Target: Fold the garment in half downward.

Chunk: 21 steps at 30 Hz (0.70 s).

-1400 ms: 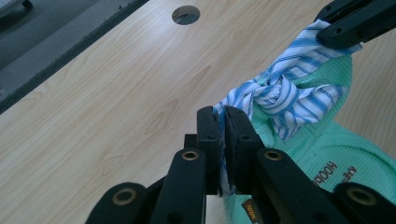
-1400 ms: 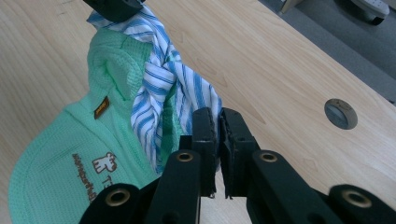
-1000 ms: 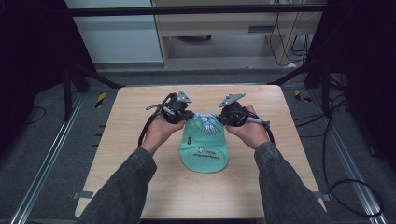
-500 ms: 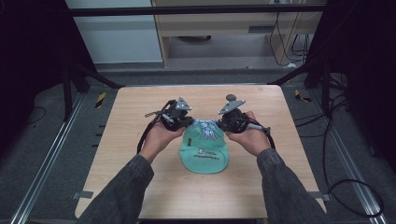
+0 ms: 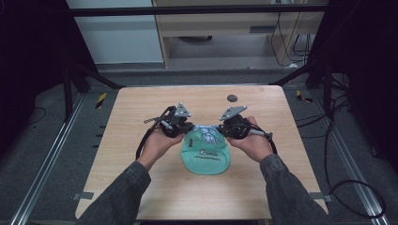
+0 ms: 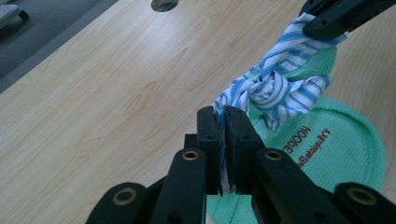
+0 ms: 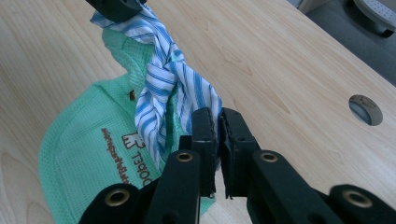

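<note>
A mint-green waffle cloth [image 5: 206, 157] with brown lettering lies mid-table, and a blue-and-white striped tie [image 5: 205, 133] is knotted at its far end. My left gripper [image 5: 185, 129] is shut on one end of the striped tie [image 6: 275, 88], which shows between its jaws [image 6: 222, 112]. My right gripper [image 5: 224, 130] is shut on the other end [image 7: 163, 88], pinched at its tips [image 7: 217, 114]. The knot hangs between the two grippers, just above the green cloth [image 6: 327, 144] [image 7: 79, 154]. Each gripper view shows the other gripper at its top edge: the right [image 6: 336, 18] and the left [image 7: 116, 7].
A round cable hole [image 5: 232, 98] sits in the wooden table [image 5: 141, 112] beyond the grippers, toward the far edge. Cables trail from both grippers, and more cables lie on the floor at the right. Dark frame posts stand at the far corners.
Both hands have drawn a little toward the person, the left one also lower. The green cloth has bunched up shorter beneath the knot. Both grips are unchanged.
</note>
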{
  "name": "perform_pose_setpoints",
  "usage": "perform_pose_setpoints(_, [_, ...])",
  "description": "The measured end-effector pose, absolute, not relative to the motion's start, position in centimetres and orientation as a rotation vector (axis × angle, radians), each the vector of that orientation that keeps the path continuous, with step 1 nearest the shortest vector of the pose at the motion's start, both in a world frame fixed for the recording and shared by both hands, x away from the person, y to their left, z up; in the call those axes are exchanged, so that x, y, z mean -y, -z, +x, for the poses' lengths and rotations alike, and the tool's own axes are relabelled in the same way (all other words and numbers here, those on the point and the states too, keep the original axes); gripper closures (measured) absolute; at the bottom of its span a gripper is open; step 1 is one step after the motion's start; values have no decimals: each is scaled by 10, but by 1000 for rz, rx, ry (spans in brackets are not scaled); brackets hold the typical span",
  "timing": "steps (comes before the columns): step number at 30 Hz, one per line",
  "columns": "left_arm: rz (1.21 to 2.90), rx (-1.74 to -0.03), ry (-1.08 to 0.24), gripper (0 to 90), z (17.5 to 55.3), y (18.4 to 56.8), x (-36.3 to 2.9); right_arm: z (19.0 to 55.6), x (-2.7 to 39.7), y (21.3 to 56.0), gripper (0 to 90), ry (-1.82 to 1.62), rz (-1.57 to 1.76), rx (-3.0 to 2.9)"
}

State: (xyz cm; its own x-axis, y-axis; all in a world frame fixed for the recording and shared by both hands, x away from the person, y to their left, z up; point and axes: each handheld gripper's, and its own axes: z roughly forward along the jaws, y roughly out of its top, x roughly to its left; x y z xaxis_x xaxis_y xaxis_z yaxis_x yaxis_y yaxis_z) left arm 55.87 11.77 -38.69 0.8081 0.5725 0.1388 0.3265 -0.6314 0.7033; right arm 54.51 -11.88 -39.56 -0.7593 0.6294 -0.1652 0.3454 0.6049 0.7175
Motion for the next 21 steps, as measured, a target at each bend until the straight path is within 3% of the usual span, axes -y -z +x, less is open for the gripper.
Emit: perform_pose_setpoints(21, [2294, -644, -437, 851, 544, 406, -120, 533, 118, 407, 846, -948, 744, -2460])
